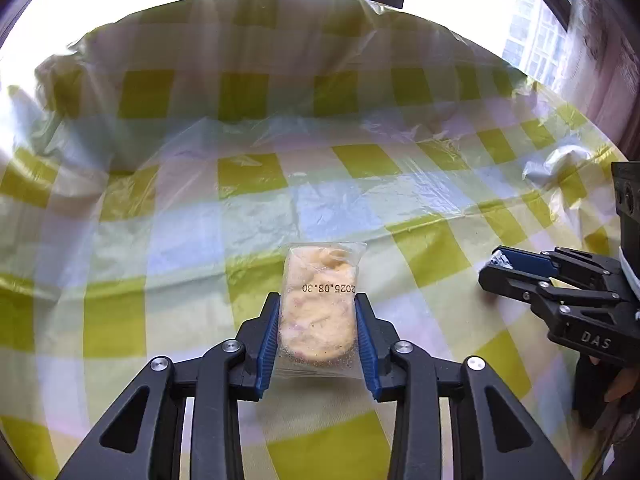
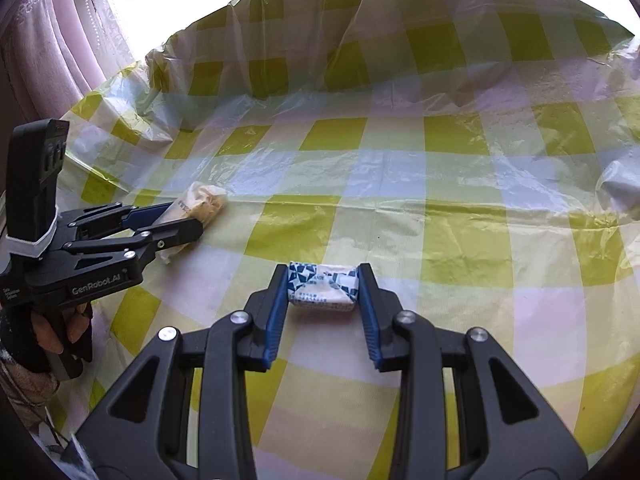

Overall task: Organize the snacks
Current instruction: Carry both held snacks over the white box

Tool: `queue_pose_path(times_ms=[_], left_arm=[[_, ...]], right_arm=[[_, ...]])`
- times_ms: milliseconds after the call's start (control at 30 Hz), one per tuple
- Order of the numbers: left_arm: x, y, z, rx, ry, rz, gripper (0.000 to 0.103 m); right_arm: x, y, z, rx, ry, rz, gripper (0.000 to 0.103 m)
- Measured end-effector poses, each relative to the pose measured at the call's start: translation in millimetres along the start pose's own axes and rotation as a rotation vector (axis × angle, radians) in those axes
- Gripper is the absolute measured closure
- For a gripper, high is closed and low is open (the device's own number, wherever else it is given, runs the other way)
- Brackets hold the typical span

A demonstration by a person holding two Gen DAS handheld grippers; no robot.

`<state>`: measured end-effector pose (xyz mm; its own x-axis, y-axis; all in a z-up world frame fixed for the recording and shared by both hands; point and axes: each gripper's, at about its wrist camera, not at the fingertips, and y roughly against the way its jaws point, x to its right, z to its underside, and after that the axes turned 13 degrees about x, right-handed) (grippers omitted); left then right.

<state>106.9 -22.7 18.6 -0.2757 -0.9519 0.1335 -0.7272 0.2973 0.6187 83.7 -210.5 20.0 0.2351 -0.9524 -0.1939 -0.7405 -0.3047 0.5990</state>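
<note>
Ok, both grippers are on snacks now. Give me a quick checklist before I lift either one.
1. Left gripper fingers pressing the clear snack bag on both sides: ok.
2. Right gripper shut on the blue-white packet: ok.
3. Grippers apart from each other: ok.
4. Tablecloth not caught in the fingers: cannot tell.
5. Place to put the snacks in view: not ok.

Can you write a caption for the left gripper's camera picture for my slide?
Left gripper squeezes a clear snack packet over a yellow checked tablecloth.
</note>
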Motion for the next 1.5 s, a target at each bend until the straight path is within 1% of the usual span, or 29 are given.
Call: queue_pose_path(times_ms=[67, 100, 133, 167, 233, 300, 367, 433, 533, 767, 967, 1167, 1500], left_arm=[[-4, 20, 16, 0.005, 0.069, -0.045, 0.067], [-5, 30, 25, 0.008, 0.094, -0.073, 0.067], [-6, 39, 33, 0.008, 0.121, -0.084, 0.067], [-6, 50, 41, 0.012, 0.141, -0.085, 0.067], [-1, 69, 54, 0.015, 0.122, -0.112, 0.067], [4, 84, 65, 0.002, 0.085, -0.121, 0.066], [6, 97, 75, -0.003, 0.075, -0.131, 0.066], [6, 109, 81, -0.006, 0.076, -0.125, 0.066], [10, 123, 89, 0.001, 0.068, -0.116, 0.066], [26, 148, 102, 0.019, 0.061, -0.083, 0.066], [46, 165, 116, 0.026, 0.029, -0.058, 0.066], [64, 179, 126, 0.031, -0.001, -0.025, 0.066], [100, 197, 137, 0.041, -0.06, 0.026, 0.066]], right_arm=[[-4, 0, 0, -0.003, 0.029, 0.023, 0.065], [-7, 0, 1, -0.002, 0.043, 0.053, 0.065], [-11, 3, 2, -0.006, 0.052, 0.079, 0.065], [-16, 8, 4, -0.01, 0.047, 0.068, 0.065], [-33, 25, 11, 0.004, 0.054, 0.041, 0.065], [-51, 39, 20, 0.002, 0.088, 0.032, 0.065], [-62, 53, 30, -0.001, 0.077, 0.016, 0.065], [-70, 64, 40, -0.007, 0.056, -0.001, 0.065], [-79, 80, 49, -0.011, 0.061, 0.003, 0.065], [-93, 114, 61, 0.001, 0.078, 0.018, 0.065], [-101, 137, 72, 0.011, 0.091, 0.02, 0.065], [-104, 161, 85, 0.028, 0.097, 0.036, 0.065], [-94, 209, 103, 0.066, 0.093, 0.067, 0.065]])
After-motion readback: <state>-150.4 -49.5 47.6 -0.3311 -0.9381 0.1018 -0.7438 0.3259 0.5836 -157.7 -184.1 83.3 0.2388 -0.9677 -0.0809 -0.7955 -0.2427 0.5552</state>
